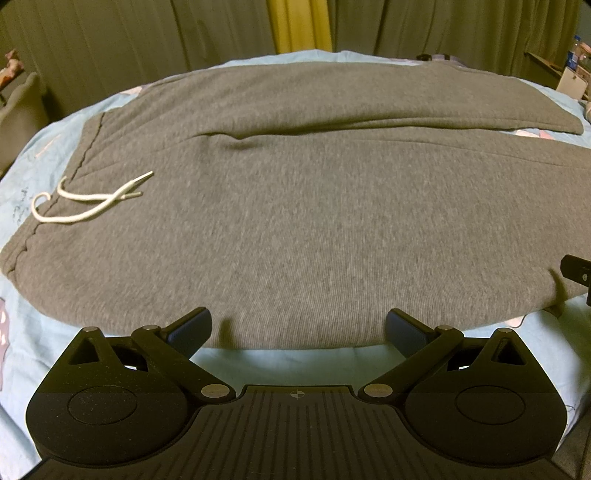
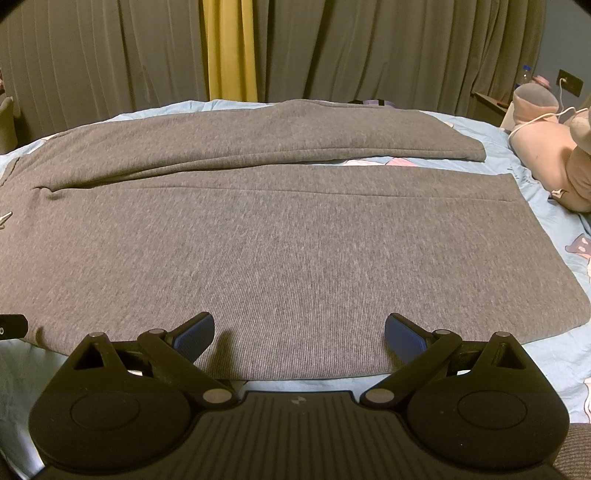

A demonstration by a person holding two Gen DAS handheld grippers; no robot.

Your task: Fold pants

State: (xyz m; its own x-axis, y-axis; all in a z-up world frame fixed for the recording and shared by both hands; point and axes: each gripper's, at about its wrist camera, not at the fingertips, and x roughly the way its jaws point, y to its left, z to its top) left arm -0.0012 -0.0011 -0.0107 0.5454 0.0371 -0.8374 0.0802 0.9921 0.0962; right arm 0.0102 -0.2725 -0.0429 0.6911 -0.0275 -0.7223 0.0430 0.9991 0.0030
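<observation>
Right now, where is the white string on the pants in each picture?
Left wrist view: the white drawstring lies far left, by the waistband.
Right wrist view: only its tips peek in at the left edge.
Shared landmark: the yellow curtain behind the bed.

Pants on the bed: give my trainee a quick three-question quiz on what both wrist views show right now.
1. True or false: the grey pants are already folded in half lengthwise, one leg on top of the other.
2. Multiple choice: the left hand-held gripper is A) shut on the near edge of the pants, B) open at the near edge, C) shut on the white drawstring.
3. Fill in: in the right wrist view, the right hand-held gripper is open, and a pink ____ toy lies to the right of the leg ends.

Key: 1 false, the legs lie side by side on the light blue sheet; 2 B; 3 plush.
</observation>
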